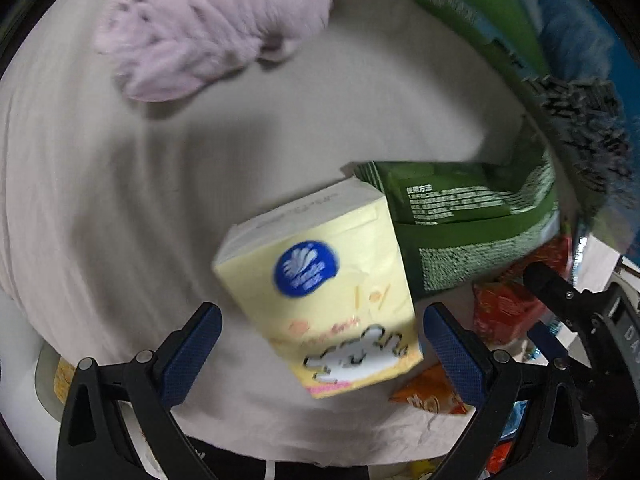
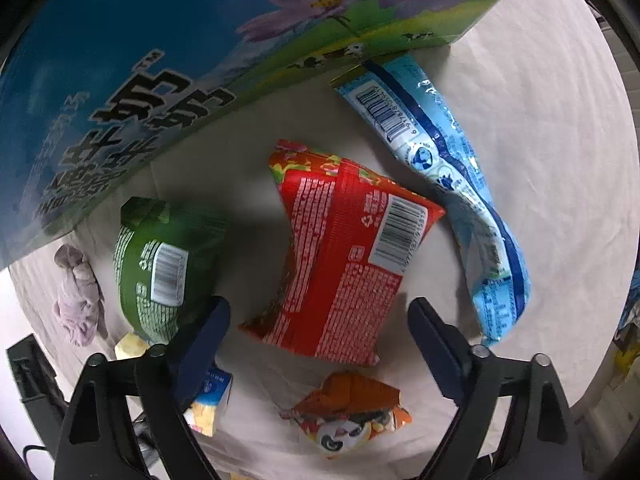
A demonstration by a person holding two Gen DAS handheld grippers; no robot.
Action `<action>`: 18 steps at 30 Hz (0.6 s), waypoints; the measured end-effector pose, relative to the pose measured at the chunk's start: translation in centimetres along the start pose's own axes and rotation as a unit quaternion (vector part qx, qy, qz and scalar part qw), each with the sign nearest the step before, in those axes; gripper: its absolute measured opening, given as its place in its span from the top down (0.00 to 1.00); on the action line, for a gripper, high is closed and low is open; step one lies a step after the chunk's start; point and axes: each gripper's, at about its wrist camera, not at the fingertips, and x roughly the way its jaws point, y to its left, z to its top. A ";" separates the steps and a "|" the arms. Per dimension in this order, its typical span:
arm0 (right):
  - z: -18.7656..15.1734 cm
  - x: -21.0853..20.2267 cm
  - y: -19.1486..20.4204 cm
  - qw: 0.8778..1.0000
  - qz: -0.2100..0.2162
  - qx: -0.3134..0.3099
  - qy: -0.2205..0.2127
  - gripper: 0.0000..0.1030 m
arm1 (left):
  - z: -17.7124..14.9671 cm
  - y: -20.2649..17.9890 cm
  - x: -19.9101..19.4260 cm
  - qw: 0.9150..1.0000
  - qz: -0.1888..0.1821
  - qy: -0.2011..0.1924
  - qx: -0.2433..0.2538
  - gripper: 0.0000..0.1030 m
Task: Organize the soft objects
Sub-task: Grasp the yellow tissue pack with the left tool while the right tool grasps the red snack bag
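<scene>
The left gripper [image 1: 322, 344] is hanging with its fingers spread wide around the near end of the yellow tissue pack [image 1: 320, 300], neither pad touching it, while the green bag [image 1: 472, 224] is lying just past the right finger and the lilac cloth [image 1: 208, 36] is sitting far ahead on the pale sheet [image 1: 100, 200]. The right gripper [image 2: 320, 324] is likewise gaping around the near corner of the red packet [image 2: 344, 256], with the light-blue pouch [image 2: 460, 184] running beyond its right finger and the big milk carton [image 2: 132, 80] standing farthest off; this is looking like the reach-to-grasp step, and next the left fingers are probably needing to settle lower and squeeze gently, since the pack is likely soft enough to buckle
</scene>
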 end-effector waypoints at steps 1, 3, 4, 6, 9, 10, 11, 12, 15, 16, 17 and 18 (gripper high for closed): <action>0.1 0.1 0.2 1.000 -0.005 -0.002 -0.003 0.19 | -0.2 -0.2 0.4 1.000 0.006 -0.002 0.001 0.03; 0.3 0.5 0.9 1.000 -0.009 -0.007 -0.003 0.25 | -0.7 -0.4 1.3 1.000 0.008 -0.003 0.003 0.15; 0.4 0.4 1.0 1.000 -0.013 -0.009 -0.002 0.35 | -1.0 -0.4 1.6 1.000 0.010 -0.002 0.002 0.16; 0.5 0.3 1.4 1.000 -0.022 -0.013 0.001 0.38 | -1.8 -0.8 1.3 0.999 0.025 -0.019 0.011 0.30; 0.4 0.5 1.7 1.000 -0.028 -0.013 0.003 0.46 | -3.2 -1.1 0.9 0.998 0.039 -0.032 0.023 0.39; 0.4 0.5 1.7 1.000 -0.027 -0.012 0.005 0.47 | -3.5 -1.1 0.9 0.998 0.039 -0.033 0.025 0.39; 0.3 0.6 1.9 1.000 -0.027 -0.012 0.007 0.48 | -4.1 -1.0 0.8 0.998 0.045 -0.035 0.025 0.39; 0.2 0.6 2.1 0.999 -0.029 -0.013 0.007 0.50 | -4.5 -1.0 0.8 0.998 0.050 -0.038 0.026 0.40; -0.1 0.3 1.7 0.999 -0.029 -0.018 0.010 0.53 | -6.2 -1.1 0.6 0.997 0.055 -0.044 0.029 0.40; -0.4 0.4 1.7 0.999 -0.030 -0.023 0.010 0.54 | -6.4 -0.9 0.1 0.997 0.055 -0.045 0.030 0.40; -0.7 0.1 1.8 0.999 -0.030 -0.027 0.007 0.54 | -6.9 -0.8 -0.3 0.997 0.055 -0.048 0.030 0.40; -1.1 -0.1 2.0 0.999 -0.031 -0.032 0.004 0.54 | -7.3 -1.0 -0.8 0.997 0.055 -0.051 0.031 0.40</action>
